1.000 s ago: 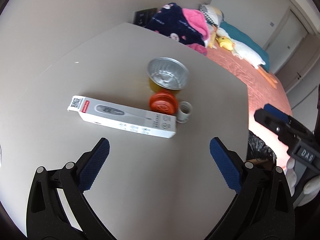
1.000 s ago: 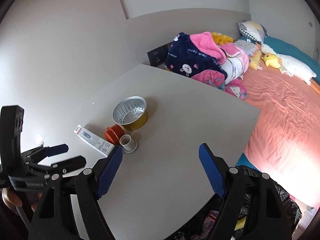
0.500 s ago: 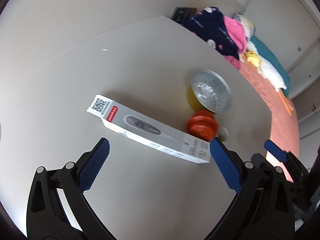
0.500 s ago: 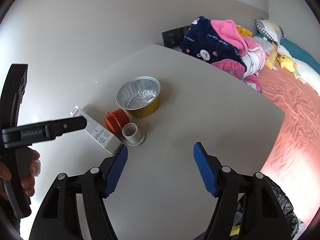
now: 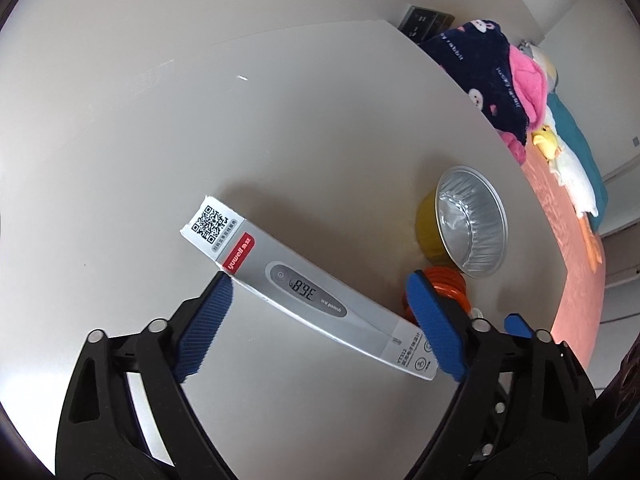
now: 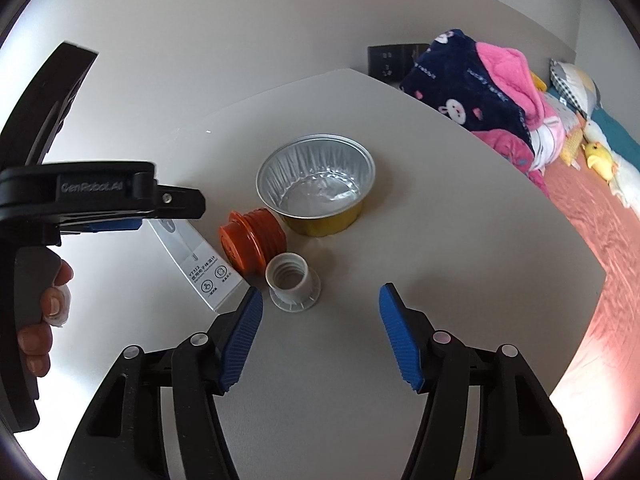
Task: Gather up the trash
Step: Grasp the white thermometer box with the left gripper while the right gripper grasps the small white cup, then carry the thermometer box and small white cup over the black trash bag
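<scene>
Thermometer box (image 5: 304, 292) flat, long axis diagonal, QR end far-left, L tongs (image 5: 320, 328) closing astride, R tongs (image 6: 320, 336) apart

Lighting: bright, even daylight, soft throughout. Shadows: short and faint, cast leftward on the counter (image 5: 320, 120) beside the thermometer box (image 5: 304, 292) and foil bowl (image 6: 316, 184). Glare: washed-out white patch at the counter's left edge in the right wrist view; a pink-white bloom on the bed (image 6: 592, 240) at the right. Focus: sharp centrally, box print legible. Distortion: strong fisheye curvature, straight edges bowed, dark vignette at every corner.
</scene>
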{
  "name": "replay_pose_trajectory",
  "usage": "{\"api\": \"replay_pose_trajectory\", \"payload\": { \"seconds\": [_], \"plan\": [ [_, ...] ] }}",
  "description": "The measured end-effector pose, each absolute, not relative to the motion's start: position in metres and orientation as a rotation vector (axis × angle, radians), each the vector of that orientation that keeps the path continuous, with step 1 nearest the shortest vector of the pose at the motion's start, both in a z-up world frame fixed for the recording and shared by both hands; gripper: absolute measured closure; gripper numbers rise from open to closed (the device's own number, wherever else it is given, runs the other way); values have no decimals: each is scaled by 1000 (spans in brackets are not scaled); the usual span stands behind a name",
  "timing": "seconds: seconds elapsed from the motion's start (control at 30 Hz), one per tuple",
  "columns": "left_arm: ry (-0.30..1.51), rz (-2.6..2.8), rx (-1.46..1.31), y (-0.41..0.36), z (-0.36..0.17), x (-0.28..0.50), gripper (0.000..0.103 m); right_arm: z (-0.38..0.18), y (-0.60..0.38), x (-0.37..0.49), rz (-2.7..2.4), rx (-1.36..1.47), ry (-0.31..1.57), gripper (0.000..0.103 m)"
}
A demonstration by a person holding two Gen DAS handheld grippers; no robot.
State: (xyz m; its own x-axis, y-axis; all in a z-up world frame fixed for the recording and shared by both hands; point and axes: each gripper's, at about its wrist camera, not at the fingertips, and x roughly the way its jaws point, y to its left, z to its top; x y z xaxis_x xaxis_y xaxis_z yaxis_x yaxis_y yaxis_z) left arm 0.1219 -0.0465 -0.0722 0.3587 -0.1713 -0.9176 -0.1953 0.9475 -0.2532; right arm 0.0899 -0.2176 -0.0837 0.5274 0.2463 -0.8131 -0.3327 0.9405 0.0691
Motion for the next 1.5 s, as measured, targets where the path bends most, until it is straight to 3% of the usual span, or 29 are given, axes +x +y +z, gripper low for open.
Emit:
{"api": "replay_pose_trajectory", "payload": {
  "seconds": [0.13, 0.23, 0.43, 0.7, 0.8, 0.97, 1.5],
  "plan": [
    [1244, 32, -352, -48, -80, 126, 36, -88, -209, 96, 354, -116, 959, 48],
    [1248, 55, -364, -45, -81, 126, 39, -93, -206, 100, 343, -117, 974, 52],
    [1274, 88, -280, -53, -81, 132, 45, -99, -208, 101, 320, -101, 987, 70],
    [1267, 85, -214, -57, -80, 124, 48, -96, -221, 88, 280, -47, 992, 70],
    [1251, 72, -187, -59, -80, 122, 53, -91, -228, 83, 275, -14, 988, 70],
    [1228, 12, -214, -54, -79, 112, 76, -82, -235, 73, 278, 11, 976, 70],
    [1130, -106, -156, -64, -40, 65, 76, -47, -258, 33, 252, 57, 914, 70]
  ]
}}
